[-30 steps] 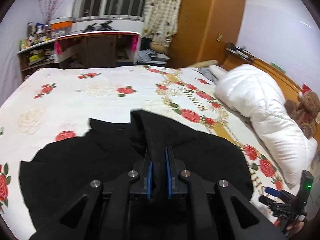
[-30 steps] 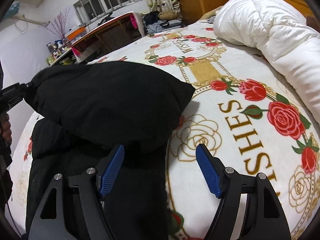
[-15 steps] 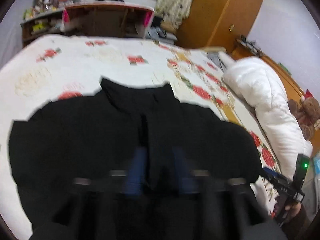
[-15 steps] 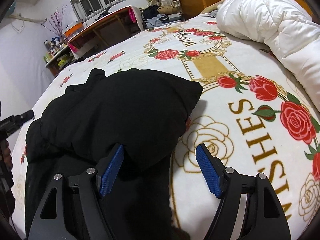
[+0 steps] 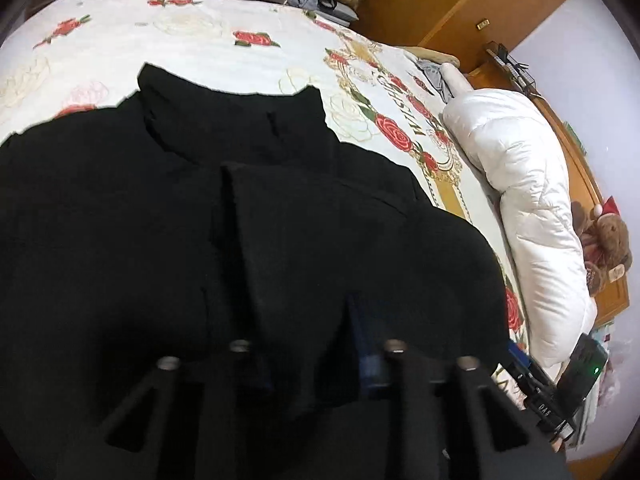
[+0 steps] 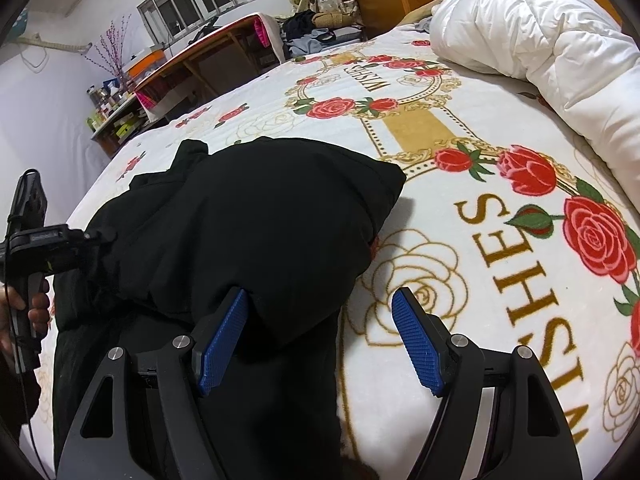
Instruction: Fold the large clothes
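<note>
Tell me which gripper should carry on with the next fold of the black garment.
Left, probably. The left gripper looks shut on a fold of the black garment, though that view is blurred. The right gripper is open, holding nothing, its jaws straddling the garment's edge over the floral bedspread.

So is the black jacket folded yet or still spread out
Partly folded: one side of the black jacket lies doubled over its body, collar still extended flat.

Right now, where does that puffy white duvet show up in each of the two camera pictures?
Left wrist view: the white duvet runs down the right side, beyond the black garment.
Right wrist view: the white duvet fills the upper right corner.
Shared landmark: the gold band in the rose-print bedspread, beside the duvet.
</note>
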Demonstrator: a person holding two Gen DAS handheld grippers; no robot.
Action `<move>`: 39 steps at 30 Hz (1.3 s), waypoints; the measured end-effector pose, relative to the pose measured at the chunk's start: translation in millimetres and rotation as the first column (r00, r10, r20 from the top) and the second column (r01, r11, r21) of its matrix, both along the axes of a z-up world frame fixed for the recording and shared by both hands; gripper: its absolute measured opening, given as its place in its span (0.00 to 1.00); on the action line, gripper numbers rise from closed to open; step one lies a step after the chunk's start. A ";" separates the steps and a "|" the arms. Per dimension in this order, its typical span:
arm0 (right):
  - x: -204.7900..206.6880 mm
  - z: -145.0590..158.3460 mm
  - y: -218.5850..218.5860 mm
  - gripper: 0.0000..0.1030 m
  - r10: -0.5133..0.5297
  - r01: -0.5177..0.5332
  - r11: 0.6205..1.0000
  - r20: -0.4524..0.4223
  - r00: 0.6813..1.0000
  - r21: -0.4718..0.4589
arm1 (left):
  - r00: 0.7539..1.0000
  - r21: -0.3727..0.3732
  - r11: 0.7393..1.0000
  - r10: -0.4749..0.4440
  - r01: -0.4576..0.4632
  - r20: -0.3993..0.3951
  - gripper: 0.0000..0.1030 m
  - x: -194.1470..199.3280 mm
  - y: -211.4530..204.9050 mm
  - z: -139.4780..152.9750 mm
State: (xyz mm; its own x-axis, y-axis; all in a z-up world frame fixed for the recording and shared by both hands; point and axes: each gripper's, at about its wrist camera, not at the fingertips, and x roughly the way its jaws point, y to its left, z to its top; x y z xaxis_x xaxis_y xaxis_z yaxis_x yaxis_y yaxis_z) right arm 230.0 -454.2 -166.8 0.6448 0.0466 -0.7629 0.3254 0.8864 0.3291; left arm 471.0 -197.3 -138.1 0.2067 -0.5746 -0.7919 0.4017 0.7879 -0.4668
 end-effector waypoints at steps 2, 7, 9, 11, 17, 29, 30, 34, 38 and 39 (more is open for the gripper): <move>-0.4 0.5 -0.7 0.72 -0.003 0.003 1.000 0.003 1.000 0.006 | 1.000 -0.013 1.000 -0.002 0.002 0.011 0.11 -4.7 -1.2 4.8; -11.0 11.4 -5.6 0.72 -0.033 0.033 0.999 0.031 0.999 -0.018 | 0.996 -0.191 0.978 0.084 -0.080 0.013 0.10 -29.6 31.7 37.4; -19.1 19.8 -5.1 0.72 -0.018 0.021 0.999 0.064 0.998 -0.041 | 0.995 -0.261 0.961 0.101 -0.093 0.015 0.10 -43.4 49.6 53.6; -25.8 24.4 -6.5 0.72 -0.015 0.017 1.000 0.079 0.997 -0.021 | 0.992 -0.288 0.952 0.121 -0.104 0.039 0.10 -58.2 65.2 67.6; -25.0 24.3 -2.2 0.72 0.018 -0.016 0.999 0.049 0.999 -0.042 | 0.969 -0.260 0.940 0.241 -0.222 0.045 0.10 -66.2 103.4 66.5; 18.2 1.4 12.3 0.72 0.121 -0.122 0.991 -0.034 0.992 -0.047 | 0.933 -0.101 0.943 0.329 -0.317 0.143 0.11 -34.9 112.7 40.3; 22.2 -1.5 10.6 0.72 0.122 -0.123 0.992 -0.037 0.992 -0.033 | 0.934 -0.119 0.943 0.327 -0.312 0.141 0.11 -38.1 114.8 38.4; 37.5 -1.2 1.9 0.72 0.085 -0.085 0.996 -0.017 0.996 0.010 | 0.949 -0.021 0.955 0.296 -0.296 0.111 0.11 -50.6 120.2 12.0; 60.1 6.2 1.4 0.72 0.073 -0.074 0.997 -0.013 0.997 -0.015 | 0.951 0.030 0.952 0.302 -0.305 0.072 0.13 -54.6 120.5 -5.9; 63.0 7.0 1.5 0.72 0.072 -0.072 0.997 -0.011 0.997 -0.009 | 0.954 0.036 0.956 0.286 -0.290 0.084 0.14 -54.7 117.5 -4.0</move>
State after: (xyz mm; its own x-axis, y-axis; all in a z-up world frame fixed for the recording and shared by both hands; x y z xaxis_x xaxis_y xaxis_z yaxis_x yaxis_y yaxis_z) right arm 292.9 -452.8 -159.8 0.6320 0.0853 -0.7703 0.2643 0.9106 0.3177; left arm 416.3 -79.8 -142.2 0.4195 -0.4434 -0.7921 0.1874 0.8961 -0.4023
